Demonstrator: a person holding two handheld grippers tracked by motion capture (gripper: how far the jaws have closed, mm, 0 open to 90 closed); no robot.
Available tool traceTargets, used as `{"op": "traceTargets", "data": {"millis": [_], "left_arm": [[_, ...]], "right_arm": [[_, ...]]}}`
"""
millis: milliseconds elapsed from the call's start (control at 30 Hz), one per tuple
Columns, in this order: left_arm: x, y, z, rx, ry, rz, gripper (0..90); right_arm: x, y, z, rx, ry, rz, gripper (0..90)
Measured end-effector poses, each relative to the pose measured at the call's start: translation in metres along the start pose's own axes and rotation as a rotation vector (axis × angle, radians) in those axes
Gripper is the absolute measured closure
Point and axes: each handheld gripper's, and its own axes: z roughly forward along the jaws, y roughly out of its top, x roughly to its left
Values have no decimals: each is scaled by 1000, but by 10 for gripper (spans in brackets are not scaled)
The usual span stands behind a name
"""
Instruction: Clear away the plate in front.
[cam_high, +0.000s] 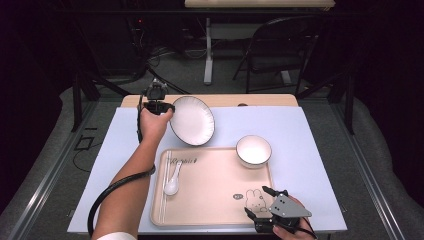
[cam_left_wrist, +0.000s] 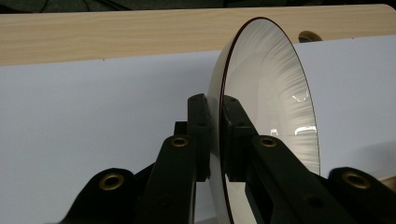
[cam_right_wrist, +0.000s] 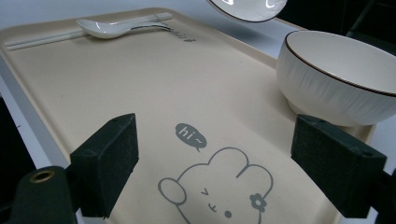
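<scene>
My left gripper (cam_high: 167, 109) is shut on the rim of a white plate (cam_high: 192, 120) with a dark edge, holding it tilted on edge above the table near the tray's far left corner. In the left gripper view the two black pads (cam_left_wrist: 200, 122) pinch the plate (cam_left_wrist: 271, 98) from both sides. My right gripper (cam_high: 259, 201) stands open over the near right corner of the beige tray (cam_high: 210, 200), nothing between its pads (cam_right_wrist: 109, 158). A white bowl (cam_high: 253, 150) sits at the tray's far right corner, a white spoon (cam_high: 172, 182) and chopsticks (cam_high: 164, 185) along its left side.
The tray (cam_right_wrist: 93, 79) lies on a pale blue mat (cam_high: 310, 150) over a wooden table (cam_high: 225, 100). A rabbit drawing (cam_right_wrist: 219, 191) marks the tray below my right gripper. The bowl (cam_right_wrist: 336, 74) stands close beyond the right pad. A folding chair (cam_high: 280, 50) stands behind the table.
</scene>
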Motion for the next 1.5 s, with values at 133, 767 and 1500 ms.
{"op": "traceTargets", "data": {"millis": [133,767,1500], "left_arm": [[-5,0,-11,-4,-23,35,839],[-29,-34,-30,56,-161,152,838],[-40,-95,-27,165,-342,172,836]], "right_arm": [[0,0,0,0,-2,0,144],[0,0,-1,0,-2,-1,144],[1,0,0,-3,-1,-5,144]]}}
